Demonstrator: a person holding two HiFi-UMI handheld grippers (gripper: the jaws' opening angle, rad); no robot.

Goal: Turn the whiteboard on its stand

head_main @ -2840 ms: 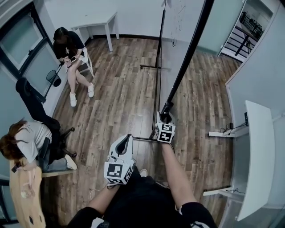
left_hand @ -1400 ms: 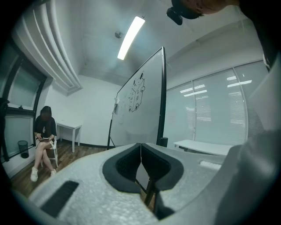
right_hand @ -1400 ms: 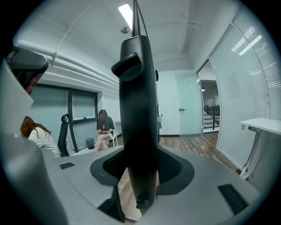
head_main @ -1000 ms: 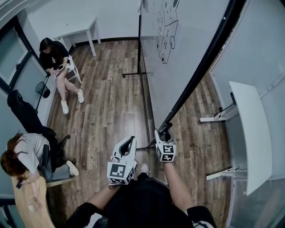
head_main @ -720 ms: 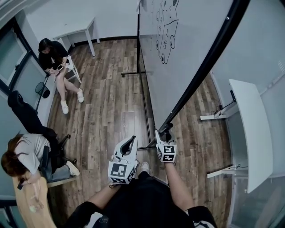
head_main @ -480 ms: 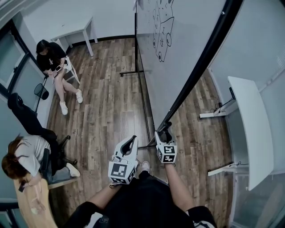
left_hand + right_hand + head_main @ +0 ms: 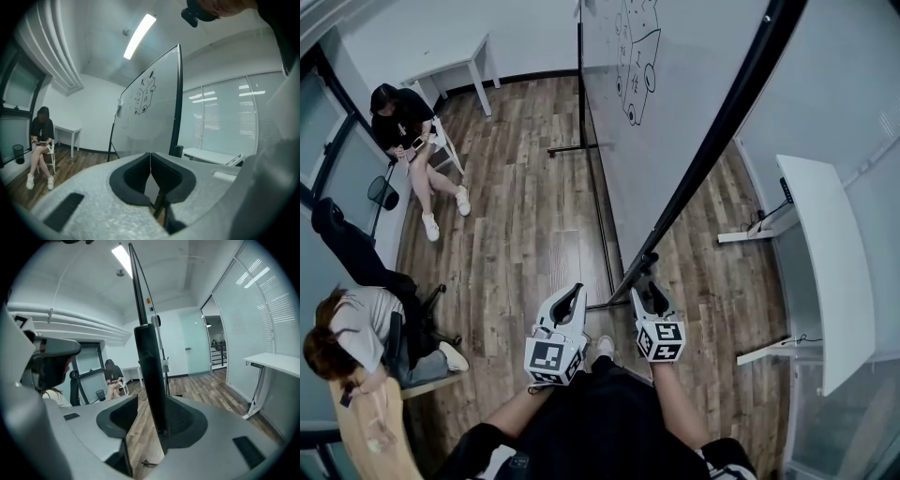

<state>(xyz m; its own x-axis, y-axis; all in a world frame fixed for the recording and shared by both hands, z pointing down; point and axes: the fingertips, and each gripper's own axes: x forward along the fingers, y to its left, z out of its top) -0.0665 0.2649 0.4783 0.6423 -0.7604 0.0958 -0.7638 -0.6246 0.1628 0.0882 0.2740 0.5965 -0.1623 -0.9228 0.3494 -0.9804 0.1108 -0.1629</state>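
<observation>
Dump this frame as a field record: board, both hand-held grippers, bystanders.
board: white whiteboard with black frame, black sketch on its face
stand: black metal stand
left hand-held gripper: shut, empty, clear of the board
right hand-held gripper: jaws apart, the board's black edge between them
bystanders: seated person in black; seated person in grey

We see the whiteboard [image 7: 675,122] as pale grey-white with a black frame [image 7: 711,141] and black line drawings [image 7: 636,56]. The floor [image 7: 525,216] under the whiteboard is brown wood planks streaked grey. Near the whiteboard's frame, the left gripper [image 7: 572,292] and right gripper [image 7: 649,284] are light grey with black pads [image 7: 133,178], each bearing black-and-white square markers [image 7: 547,360]. Right of the whiteboard, the desk [image 7: 825,262] is white.
</observation>
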